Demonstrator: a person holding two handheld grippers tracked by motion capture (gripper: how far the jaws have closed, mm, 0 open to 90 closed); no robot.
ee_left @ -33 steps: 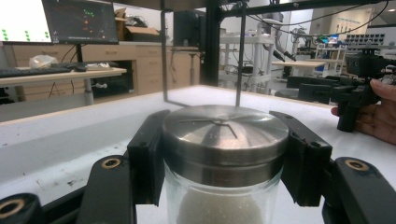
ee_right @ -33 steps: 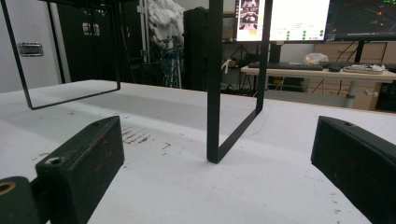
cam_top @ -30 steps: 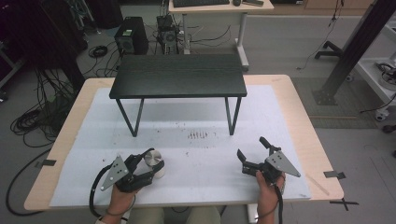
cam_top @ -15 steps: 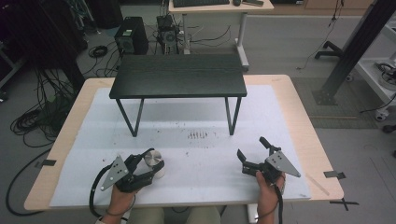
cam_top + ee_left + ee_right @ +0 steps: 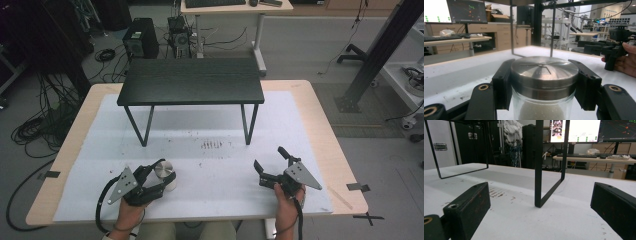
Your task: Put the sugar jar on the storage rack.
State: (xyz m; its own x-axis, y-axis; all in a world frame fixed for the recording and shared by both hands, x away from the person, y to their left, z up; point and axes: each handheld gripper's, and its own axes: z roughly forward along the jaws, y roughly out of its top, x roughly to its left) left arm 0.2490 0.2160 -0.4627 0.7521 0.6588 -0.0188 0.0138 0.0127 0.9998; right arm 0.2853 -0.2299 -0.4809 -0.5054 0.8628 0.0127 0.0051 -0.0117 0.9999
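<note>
- Apparently nothing has moved over the past second: the left claw [image 5: 159, 181] stays clamped on the jar [image 5: 544, 82], near-left on the table [image 5: 310, 100].
- Right claw [image 5: 272, 165] stays spread, empty, near-right.

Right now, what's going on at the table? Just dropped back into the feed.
A person holds a gripper in each hand at a table with a white mat. The left gripper has its jaws closed around a glass jar with a metal lid, which stands near the front left of the mat. The right gripper is open and holds nothing, resting at the front right. A small black table stands farther back, nothing on top.
</note>
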